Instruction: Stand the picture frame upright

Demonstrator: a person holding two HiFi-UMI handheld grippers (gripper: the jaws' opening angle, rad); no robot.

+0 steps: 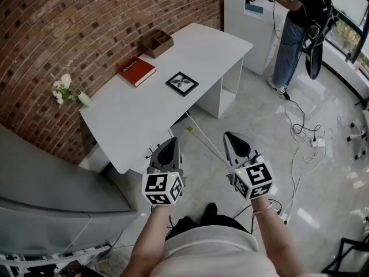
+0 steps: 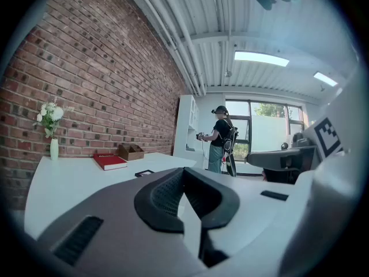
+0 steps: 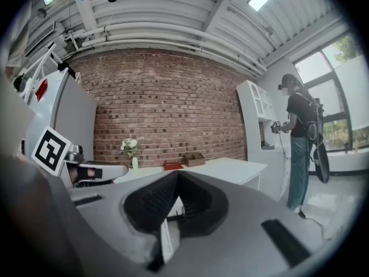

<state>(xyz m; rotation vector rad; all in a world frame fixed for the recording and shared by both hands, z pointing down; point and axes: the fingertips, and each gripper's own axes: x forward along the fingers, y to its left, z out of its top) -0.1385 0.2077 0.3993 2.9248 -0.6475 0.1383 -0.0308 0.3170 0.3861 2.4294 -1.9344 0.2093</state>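
Note:
A small black picture frame (image 1: 182,83) lies flat on the white table (image 1: 144,120), near its middle; in the left gripper view the frame (image 2: 144,172) shows as a thin dark slab. My left gripper (image 1: 169,145) is held in front of the table's near edge, shut and empty. My right gripper (image 1: 232,136) hangs over the floor to the right of it, also shut with nothing in it. Both are well short of the frame. Each gripper view shows its jaws closed tip to tip.
A red book (image 1: 136,71) and a brown wooden box (image 1: 156,42) lie at the table's back by the brick wall. A vase of white flowers (image 1: 67,91) stands at the far left corner. Another person (image 1: 297,30) stands by a white cabinet. Cables (image 1: 305,137) trail over the floor.

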